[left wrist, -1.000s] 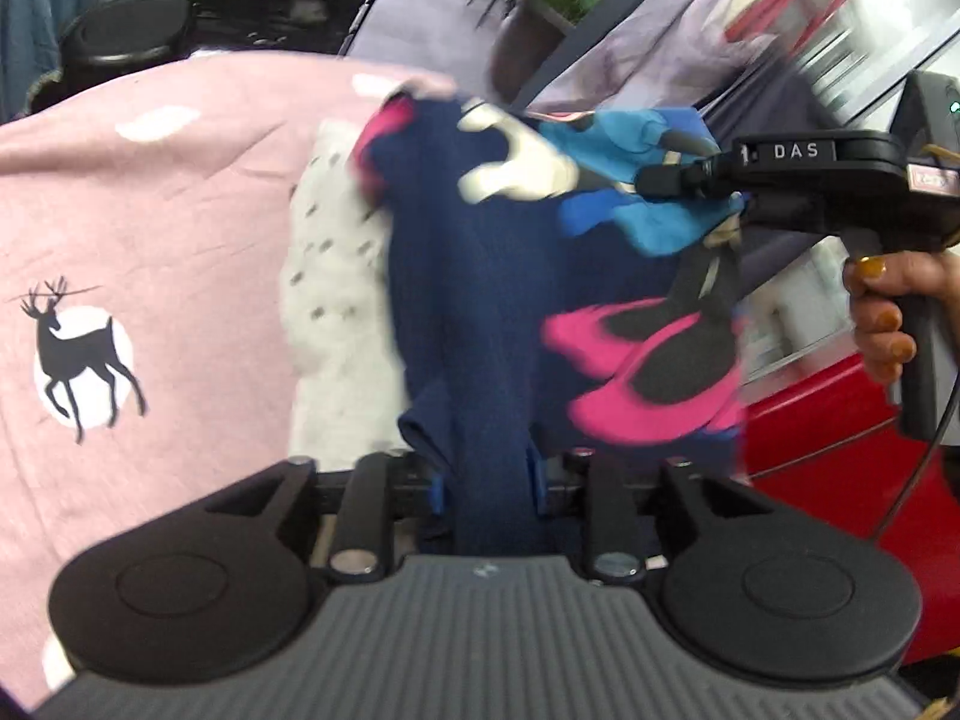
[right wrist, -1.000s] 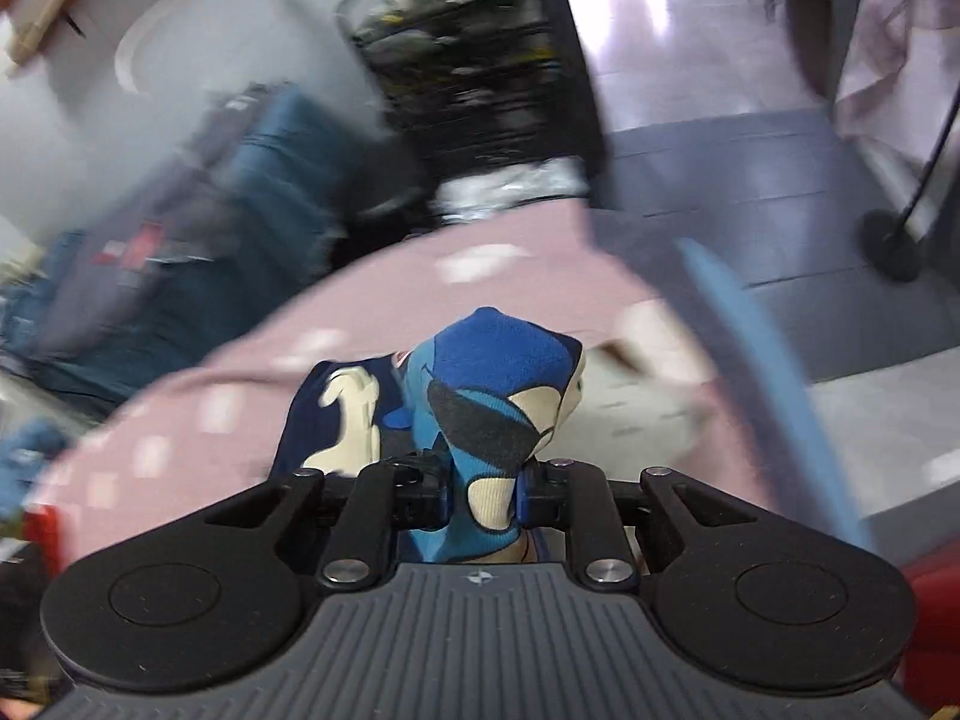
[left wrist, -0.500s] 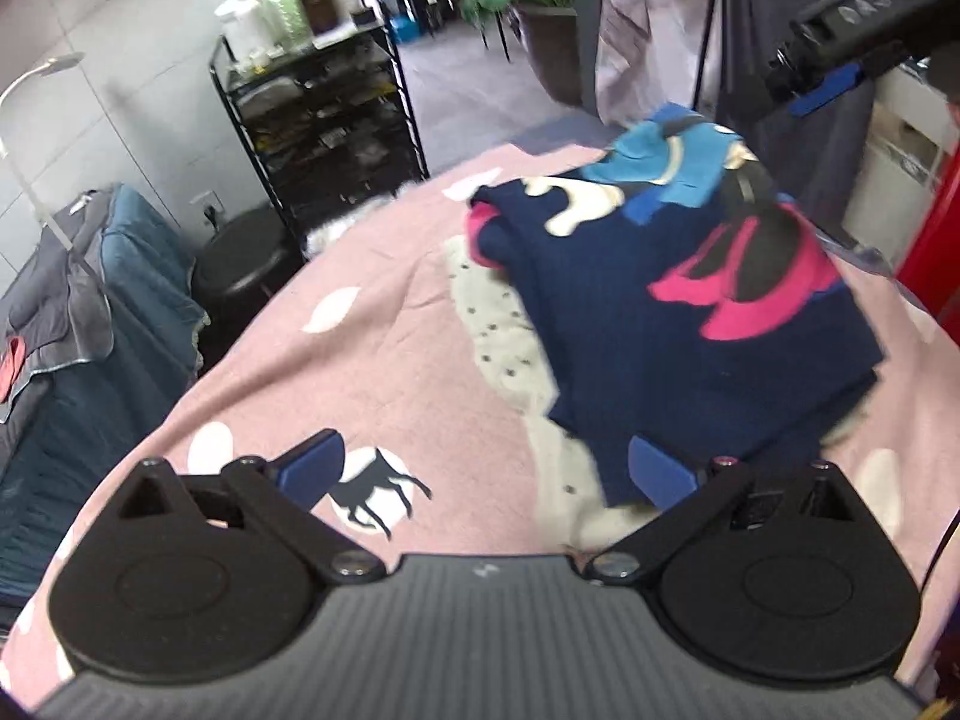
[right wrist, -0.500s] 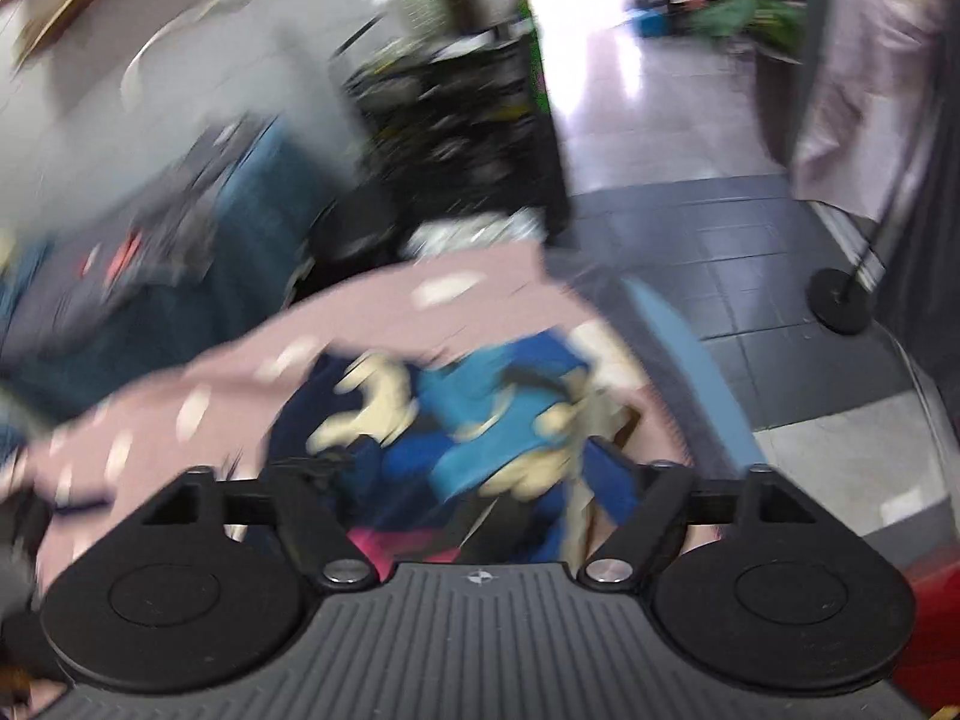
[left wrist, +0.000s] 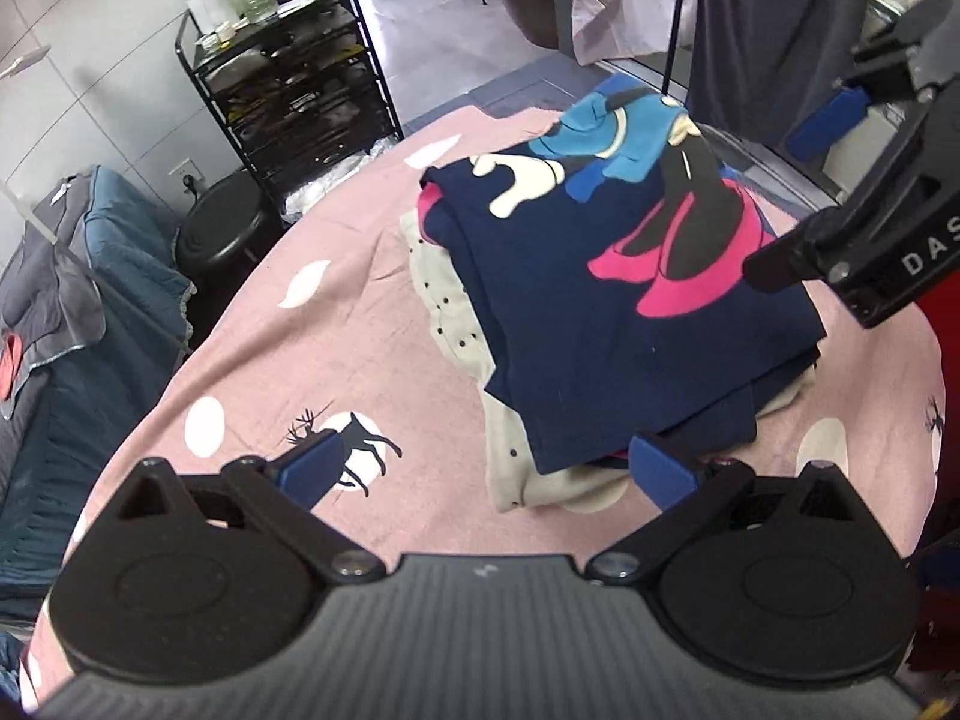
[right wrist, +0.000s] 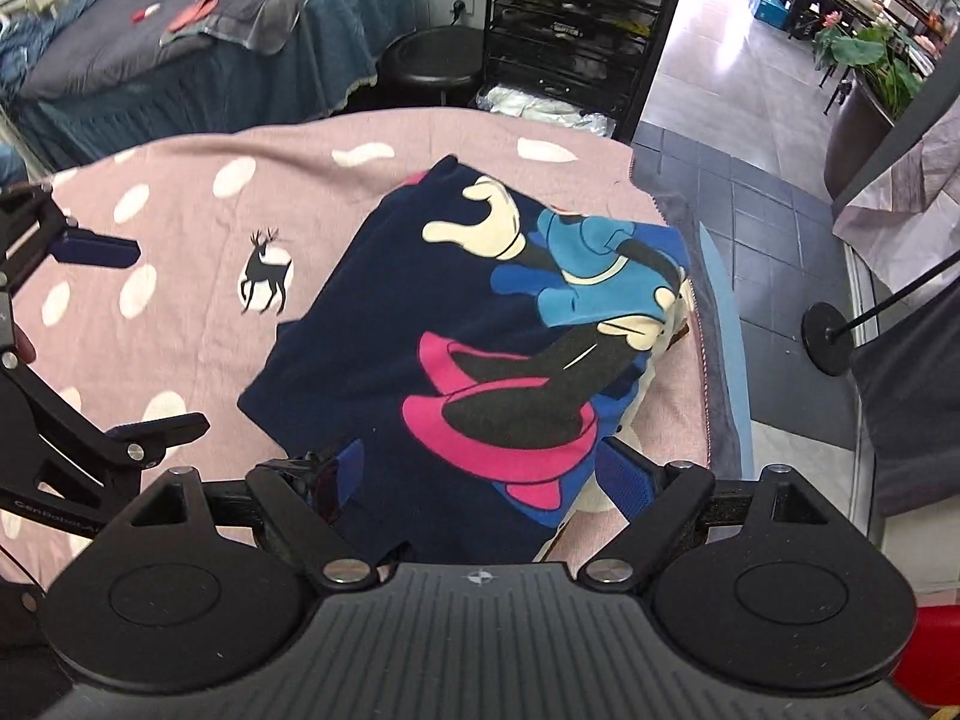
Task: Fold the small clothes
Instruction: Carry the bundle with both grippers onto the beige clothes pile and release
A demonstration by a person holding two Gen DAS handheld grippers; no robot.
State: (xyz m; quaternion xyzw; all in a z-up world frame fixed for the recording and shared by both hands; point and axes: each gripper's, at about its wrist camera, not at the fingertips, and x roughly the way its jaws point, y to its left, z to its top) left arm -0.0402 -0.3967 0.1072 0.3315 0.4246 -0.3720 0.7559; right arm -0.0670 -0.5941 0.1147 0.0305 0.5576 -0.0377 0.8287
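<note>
Navy shirt (left wrist: 606, 324) folded atop dotted cream garment (left wrist: 456, 312), pink blanket (left wrist: 336, 324), both tools spread wide, empty

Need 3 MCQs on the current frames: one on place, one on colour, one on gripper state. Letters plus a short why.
1. Where does the navy garment lie?
A. on a cream dotted garment
B. on the black stool
C. on the floor

2. What colour is the bedspread?
A. green
B. pink with white spots
C. plain grey

3. How is the left gripper set?
A. shut on the navy garment
B. shut on the bedspread
C. open, holding nothing

Answers: 1 A, cream dotted cloth shows beneath the navy edges. 2 B, pink cloth with white ovals and a deer print. 3 C, the blue pads stand wide apart with nothing between them.
</note>
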